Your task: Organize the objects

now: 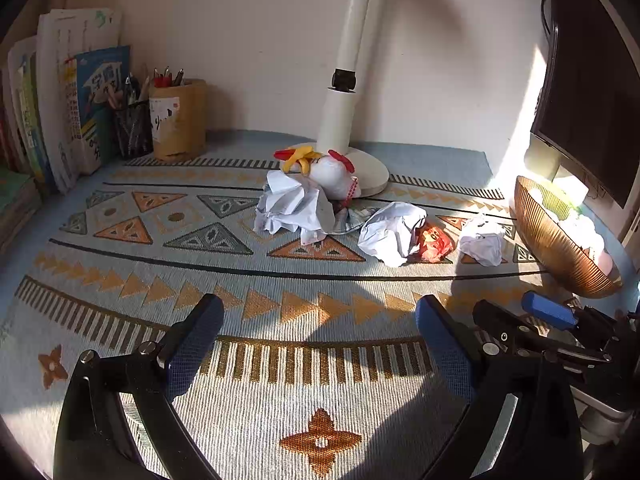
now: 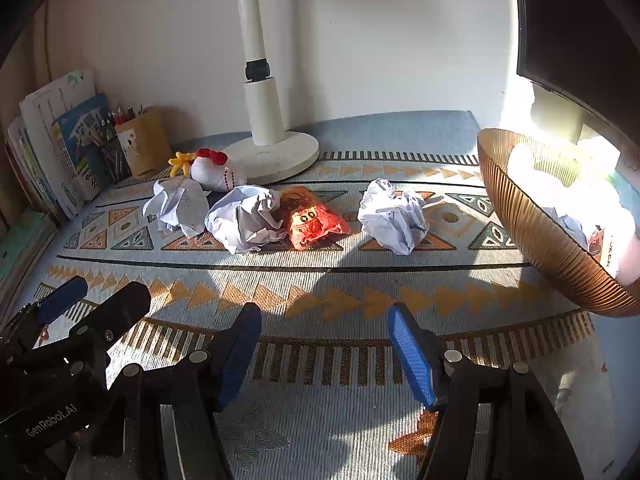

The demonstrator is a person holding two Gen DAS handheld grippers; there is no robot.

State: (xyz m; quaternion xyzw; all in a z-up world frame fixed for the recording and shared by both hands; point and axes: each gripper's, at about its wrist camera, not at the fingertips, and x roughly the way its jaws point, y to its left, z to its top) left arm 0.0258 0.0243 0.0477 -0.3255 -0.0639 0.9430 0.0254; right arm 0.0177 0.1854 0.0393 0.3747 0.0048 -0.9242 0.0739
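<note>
**Blue woven cloth strewn with crumpled paper, two empty grippers waiting at its near edge**

Blue-grey cloth (image 2: 320,400) with orange triangles and dark stripes covers the desk. Across its middle lies a loose row of litter: one crumpled paper ball (image 2: 176,204) towards the left, a second paper ball (image 2: 244,220) just beside it, an orange-red wrapper (image 2: 312,216) touching that second ball, and a third paper ball (image 2: 392,216) standing apart towards the right. Behind the leftmost ball a white soft toy (image 2: 216,172) with red and yellow trim rests against the round base of a white lamp (image 2: 272,152) near the far edge. At the right edge a ribbed brown bowl (image 2: 540,232) is tilted and holds white and pink items. In the far left corner, books (image 1: 100,108) lean against the wall beside a pen pot (image 1: 178,120).

The left gripper (image 1: 320,332) hovers over the near edge, its blue-padded jaws wide apart with nothing between them. The right gripper (image 2: 324,340) hovers alongside, partly open and likewise empty.
</note>
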